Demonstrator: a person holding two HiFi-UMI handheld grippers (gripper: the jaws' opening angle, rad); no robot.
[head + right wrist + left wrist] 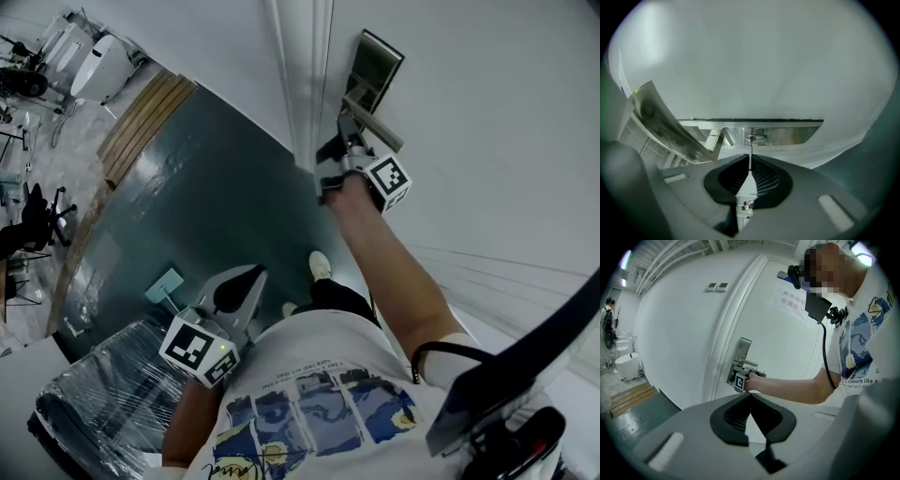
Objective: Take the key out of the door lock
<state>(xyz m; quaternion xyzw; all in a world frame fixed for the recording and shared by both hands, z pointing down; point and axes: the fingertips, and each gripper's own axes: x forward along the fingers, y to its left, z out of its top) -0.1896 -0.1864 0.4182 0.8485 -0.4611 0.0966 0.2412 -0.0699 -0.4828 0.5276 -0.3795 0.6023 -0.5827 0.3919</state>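
Now right gripper [749, 172] pinching key [750, 157] in lock [756, 138], left gripper [750, 395] fingers [736, 416] together, shirt [863, 348] reading "treasure like"

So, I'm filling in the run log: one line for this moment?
right tongs: shut on key | key: in lock | left tongs: shut, empty

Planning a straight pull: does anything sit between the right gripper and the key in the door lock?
Nothing visible does. The right gripper has its jaws closed on the key, whose blade sits in the lock. The door handle lies off to one side.
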